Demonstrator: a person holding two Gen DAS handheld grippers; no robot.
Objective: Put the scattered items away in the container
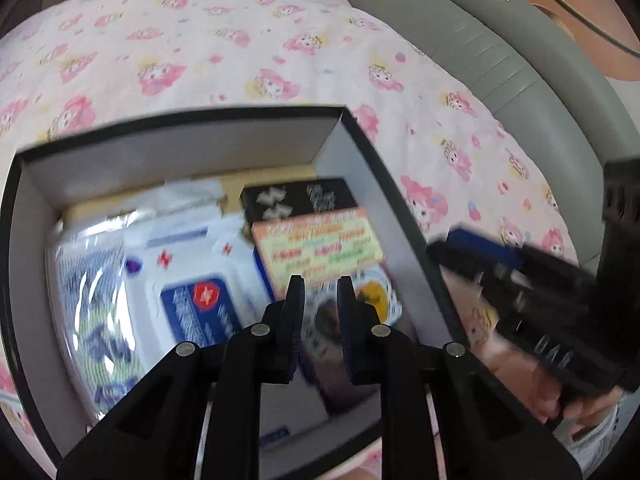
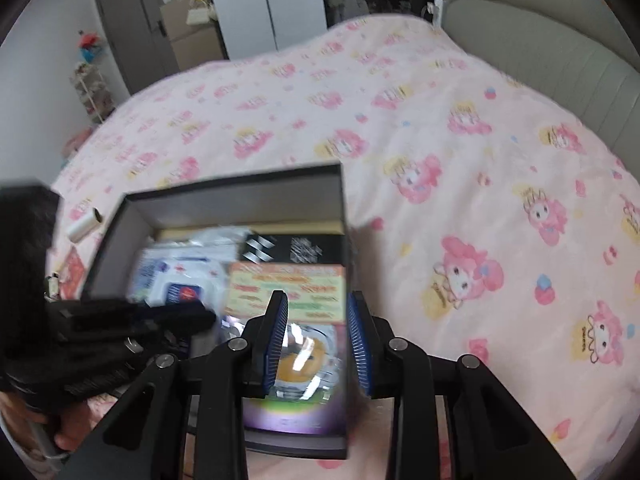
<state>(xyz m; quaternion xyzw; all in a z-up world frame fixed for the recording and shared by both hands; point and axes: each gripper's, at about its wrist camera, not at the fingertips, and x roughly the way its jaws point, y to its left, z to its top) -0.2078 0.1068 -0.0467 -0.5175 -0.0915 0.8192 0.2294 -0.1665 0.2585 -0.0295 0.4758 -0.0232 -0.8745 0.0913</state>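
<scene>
A black box (image 1: 352, 128) with grey inner walls sits on the bed; it also shows in the right wrist view (image 2: 240, 196). Inside lie an orange card pack (image 1: 320, 244) (image 2: 288, 288), a black packet (image 1: 300, 198) (image 2: 296, 250), a white and blue packet (image 1: 188, 276) (image 2: 180, 284) and a shiny snack bag (image 2: 300, 360). My left gripper (image 1: 319, 286) hovers over the box, open and empty. My right gripper (image 2: 318, 304) hovers over the box's right side, open and empty. A white tube (image 2: 84, 224) lies on the bed left of the box.
The pink patterned bedspread (image 2: 440, 140) surrounds the box. A grey padded headboard (image 2: 560, 40) runs along the right. A red packet (image 2: 74, 276) lies left of the box. Cupboards and a door (image 2: 132, 28) stand beyond the bed.
</scene>
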